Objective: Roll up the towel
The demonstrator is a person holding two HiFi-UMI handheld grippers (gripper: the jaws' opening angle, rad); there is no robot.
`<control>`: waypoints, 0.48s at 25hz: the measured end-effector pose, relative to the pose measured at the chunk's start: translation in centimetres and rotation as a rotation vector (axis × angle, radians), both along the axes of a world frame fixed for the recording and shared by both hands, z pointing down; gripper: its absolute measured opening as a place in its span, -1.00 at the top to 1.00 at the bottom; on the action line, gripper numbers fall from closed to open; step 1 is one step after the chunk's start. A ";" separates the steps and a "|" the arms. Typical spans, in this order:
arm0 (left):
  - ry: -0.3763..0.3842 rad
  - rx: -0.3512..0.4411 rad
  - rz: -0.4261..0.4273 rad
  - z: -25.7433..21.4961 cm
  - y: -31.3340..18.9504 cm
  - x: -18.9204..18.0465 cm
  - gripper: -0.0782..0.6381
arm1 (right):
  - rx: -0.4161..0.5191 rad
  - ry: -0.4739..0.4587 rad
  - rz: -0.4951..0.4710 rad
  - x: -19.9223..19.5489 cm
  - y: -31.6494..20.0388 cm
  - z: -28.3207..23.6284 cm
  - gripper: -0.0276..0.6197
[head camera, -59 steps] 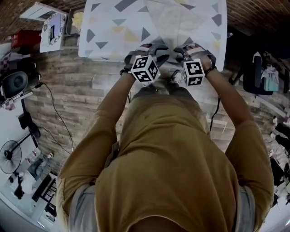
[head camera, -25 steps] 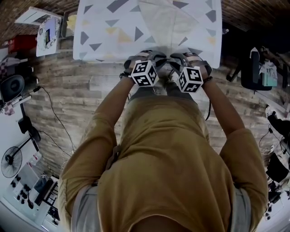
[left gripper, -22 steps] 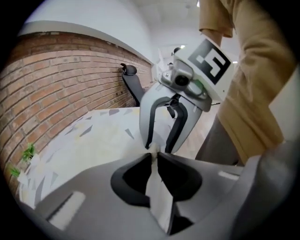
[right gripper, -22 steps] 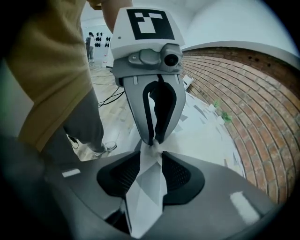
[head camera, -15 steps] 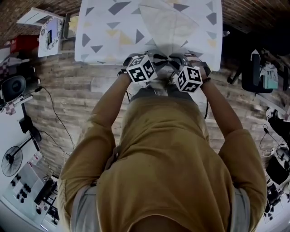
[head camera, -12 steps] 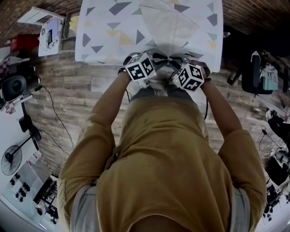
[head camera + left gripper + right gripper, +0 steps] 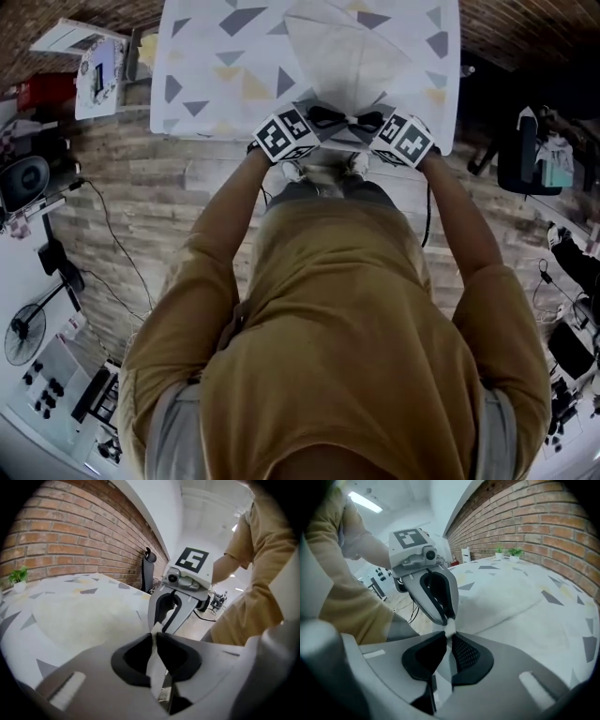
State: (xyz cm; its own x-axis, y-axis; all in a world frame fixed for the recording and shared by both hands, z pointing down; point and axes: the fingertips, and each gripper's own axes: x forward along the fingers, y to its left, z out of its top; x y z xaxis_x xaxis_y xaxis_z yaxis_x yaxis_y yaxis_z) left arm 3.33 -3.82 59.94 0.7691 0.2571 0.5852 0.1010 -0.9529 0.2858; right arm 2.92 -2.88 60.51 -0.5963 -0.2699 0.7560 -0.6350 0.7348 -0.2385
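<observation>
Towel (image 7: 349, 52), pale and thin, spread on table (image 7: 202, 56) over a white cover with grey and yellow triangles; near edge gathered to a point at the front rim of the table, right between both tools. Left gripper (image 7: 328, 117) and right gripper (image 7: 366, 120) close together there, tips almost meeting, marker cubes turned outward, both angled down toward the table. Left fingers (image 7: 136, 656) clenched on a narrow fold of the towel edge, pale strip pressed between the dark pads. Right fingers (image 7: 466, 656) likewise grasping the towel edge, just now closing further, cloth pinched between the pads and poking out at the tips. From each gripper view, the opposite gripper straight ahead, nose to nose, with a small tuft of cloth between the two sets of tips. Remainder of the towel flat on the table beyond, widening away from the pinched point. Brick wall (image 7: 56, 541) behind the table; small green plant (image 7: 18, 576) at its far end. Person in mustard shirt (image 7: 347, 328) at the front of the table, both arms reaching forward. Wooden floor (image 7: 141, 187) below, fan (image 7: 23, 333) at lower left of the head view, dark chair (image 7: 520, 150) at right.
</observation>
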 end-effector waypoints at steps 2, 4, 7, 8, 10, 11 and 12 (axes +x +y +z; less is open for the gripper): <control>-0.025 -0.032 -0.034 0.6 -0.5 0.2 0.53 | -0.017 0.001 0.009 0.3 -0.3 0.3 0.79; -0.058 -0.046 -0.085 1.1 -1.5 0.4 0.54 | -0.020 -0.001 0.053 0.9 -1.0 0.2 0.79; -0.104 -0.041 -0.114 1.6 -2.2 0.7 0.55 | 0.018 0.029 0.137 2.5 -1.5 -0.5 0.79; -0.116 -0.034 -0.111 1.7 -2.2 0.8 0.55 | 0.047 0.057 0.161 3.2 -1.6 -0.9 0.79; -0.137 -0.008 -0.104 2.0 -2.3 1.1 0.55 | 0.117 0.111 0.185 3.9 -1.7 -1.7 0.79; -0.144 0.008 -0.103 2.0 -2.3 1.2 0.54 | 0.148 0.131 0.179 3.8 -1.7 -2.0 0.79; -0.150 0.022 -0.102 1.9 -2.3 1.2 0.54 | 0.169 0.147 0.159 3.4 -1.5 -2.1 0.79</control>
